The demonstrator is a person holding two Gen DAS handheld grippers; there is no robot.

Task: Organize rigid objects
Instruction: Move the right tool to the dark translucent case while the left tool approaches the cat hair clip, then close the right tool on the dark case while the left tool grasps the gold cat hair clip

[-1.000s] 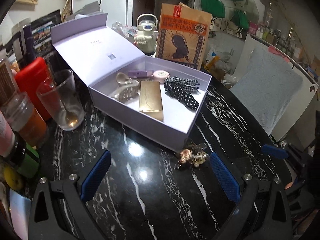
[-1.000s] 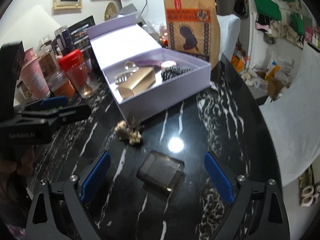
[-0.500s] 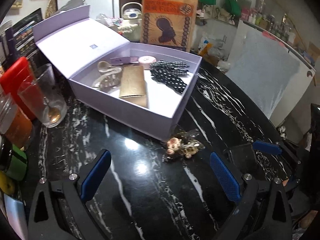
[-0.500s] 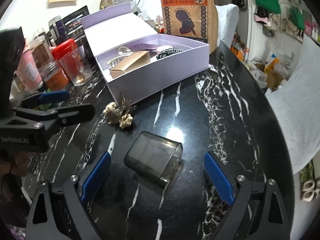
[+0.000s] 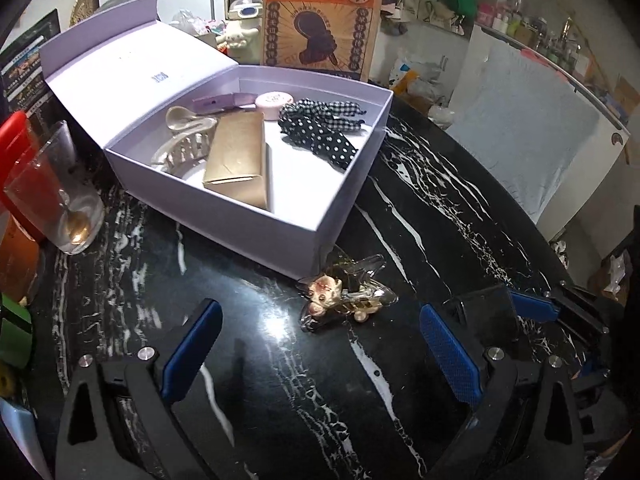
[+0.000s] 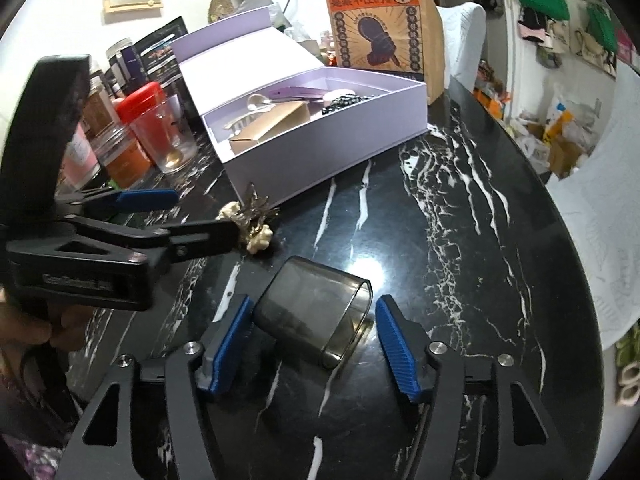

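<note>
A: Two grippers are in view, both with their blue pads spread apart. The right gripper (image 6: 312,344) has its fingers on either side of a smoky-grey container (image 6: 314,312) lying on its side on the black marble table (image 6: 460,240). The left pad looks to be touching or just beside the container's edge; the right pad stands clear of it.

B: And the left gripper (image 5: 320,352)?

A: Spread wide, gripping nothing. A flowered hair clip (image 5: 344,296) lies on the table just ahead of it, between the lines of its fingers and near the corner of the lavender box (image 5: 224,216). From the right wrist view the left gripper (image 6: 160,216) reaches in from the side, its fingertips right by that hair clip (image 6: 252,224).

B: What sits in the box?

A: The lid stands open at the back. Inside are a gold carton (image 5: 238,156), a pale claw clip (image 5: 182,148), a dotted black bow (image 5: 324,128) and a small pink round case (image 5: 274,102). A drinking glass (image 5: 60,200) with a spoon stands just left of the box, and a brown paper bag (image 5: 322,16) stands behind it.
</note>
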